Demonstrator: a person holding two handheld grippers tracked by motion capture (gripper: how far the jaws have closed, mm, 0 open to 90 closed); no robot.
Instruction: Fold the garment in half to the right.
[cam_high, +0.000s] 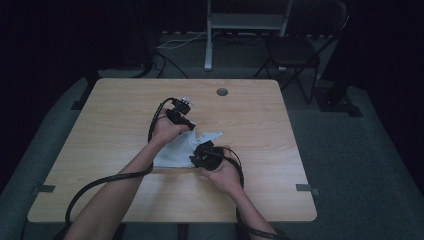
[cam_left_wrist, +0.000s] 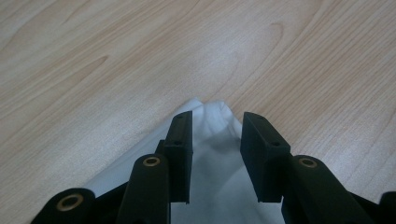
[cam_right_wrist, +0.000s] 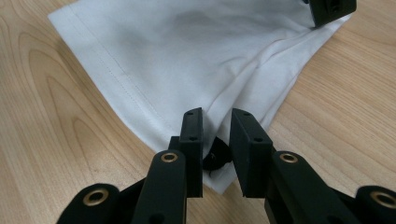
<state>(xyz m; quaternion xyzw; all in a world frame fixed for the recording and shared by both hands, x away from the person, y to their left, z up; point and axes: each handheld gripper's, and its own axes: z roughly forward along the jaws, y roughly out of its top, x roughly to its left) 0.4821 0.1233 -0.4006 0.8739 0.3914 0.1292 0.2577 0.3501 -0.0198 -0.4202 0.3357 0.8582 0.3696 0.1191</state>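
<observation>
1. High view showed a small white cotton cloth with stitched hems (cam_high: 175, 152) lying flat near the middle of the pale wood-grain worktop (cam_high: 260, 190), a little toward the near edge, with a gripper at each end of it.
2. The left gripper (cam_high: 186, 126) sat at the cloth's far corner; in the left gripper view (cam_left_wrist: 215, 140) its jaws stood spread either side of that bunched corner, with fabric in the gap and no squeeze on it.
3. The right gripper (cam_high: 196, 159) sat at the near right corner; in the right gripper view (cam_right_wrist: 216, 135) its jaws were parted a little over the corner, the layered hem edges running between them, not visibly pinched.
4. Judged from this, the two corners were taken at once so the cloth could be lifted taut or folded without sagging.
5. The cloth looked already doubled, since two hemmed edges lay stacked at the right gripper's corner.
6. In the high view the cloth's long axis ran roughly diagonally, from the near left toward the far right of the worktop.
7. Its narrowed, bunched tip pointed toward the far edge, away from the person.
</observation>
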